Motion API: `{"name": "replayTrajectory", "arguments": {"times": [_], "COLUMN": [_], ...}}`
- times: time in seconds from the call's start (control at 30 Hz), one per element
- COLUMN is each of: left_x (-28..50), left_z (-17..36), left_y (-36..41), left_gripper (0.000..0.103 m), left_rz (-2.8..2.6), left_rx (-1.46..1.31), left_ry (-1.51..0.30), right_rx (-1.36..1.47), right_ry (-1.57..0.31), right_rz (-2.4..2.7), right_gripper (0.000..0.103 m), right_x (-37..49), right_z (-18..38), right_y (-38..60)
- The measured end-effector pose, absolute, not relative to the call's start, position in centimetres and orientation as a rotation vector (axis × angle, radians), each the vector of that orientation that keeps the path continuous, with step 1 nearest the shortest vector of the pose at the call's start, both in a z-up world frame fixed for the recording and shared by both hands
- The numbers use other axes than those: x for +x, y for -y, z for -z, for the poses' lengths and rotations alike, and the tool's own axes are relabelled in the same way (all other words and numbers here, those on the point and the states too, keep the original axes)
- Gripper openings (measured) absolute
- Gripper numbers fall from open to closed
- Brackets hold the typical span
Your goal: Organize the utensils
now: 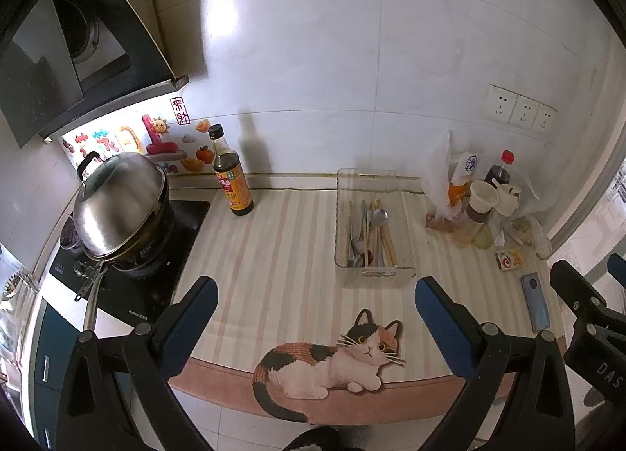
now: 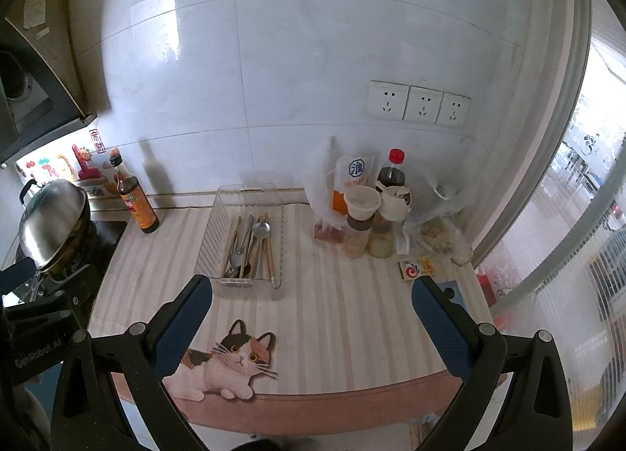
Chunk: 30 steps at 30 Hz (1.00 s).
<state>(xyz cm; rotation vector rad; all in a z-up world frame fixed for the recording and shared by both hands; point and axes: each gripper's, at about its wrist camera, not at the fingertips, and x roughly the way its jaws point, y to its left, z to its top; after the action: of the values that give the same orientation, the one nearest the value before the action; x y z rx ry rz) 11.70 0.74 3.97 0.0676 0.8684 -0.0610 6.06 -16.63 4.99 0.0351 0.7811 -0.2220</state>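
Note:
A clear plastic tray (image 1: 407, 251) (image 2: 213, 231) stands on the striped counter mat near the wall. In it lie several utensils: metal spoons (image 1: 378, 218) (image 2: 261, 231) and wooden chopsticks (image 1: 388, 241) (image 2: 270, 255), all lengthwise. My left gripper (image 1: 315, 304) is open and empty, held above the mat's front, short of the tray. My right gripper (image 2: 311, 302) is open and empty too, in front and to the right of the tray. The right gripper's body shows at the right edge of the left wrist view (image 1: 587, 302).
A soy sauce bottle (image 1: 231, 177) (image 2: 135, 200) stands left of the tray. A lidded steel pot (image 1: 117, 204) (image 2: 53, 224) sits on the stove at left. Condiment bottles and bags (image 1: 481, 204) (image 2: 367, 212) crowd the right. A phone (image 1: 535, 302) and small box (image 2: 416, 267) lie near the right edge.

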Motion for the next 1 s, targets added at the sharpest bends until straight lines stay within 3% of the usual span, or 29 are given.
{"name": "replayTrajectory", "arguments": {"times": [1.0], "left_x": [11.5], "left_z": [-3.5], "left_y": [-1.9], "left_gripper": [0.103], "left_rz": [0.040], "left_rx": [0.064], "left_ry": [-0.862], "right_rx": [0.010], "right_ry": [-0.796], "right_rz": [0.200], "right_gripper": [0.103], "right_x": [6.8], "right_z": [-4.4], "right_y": [16.1]}}
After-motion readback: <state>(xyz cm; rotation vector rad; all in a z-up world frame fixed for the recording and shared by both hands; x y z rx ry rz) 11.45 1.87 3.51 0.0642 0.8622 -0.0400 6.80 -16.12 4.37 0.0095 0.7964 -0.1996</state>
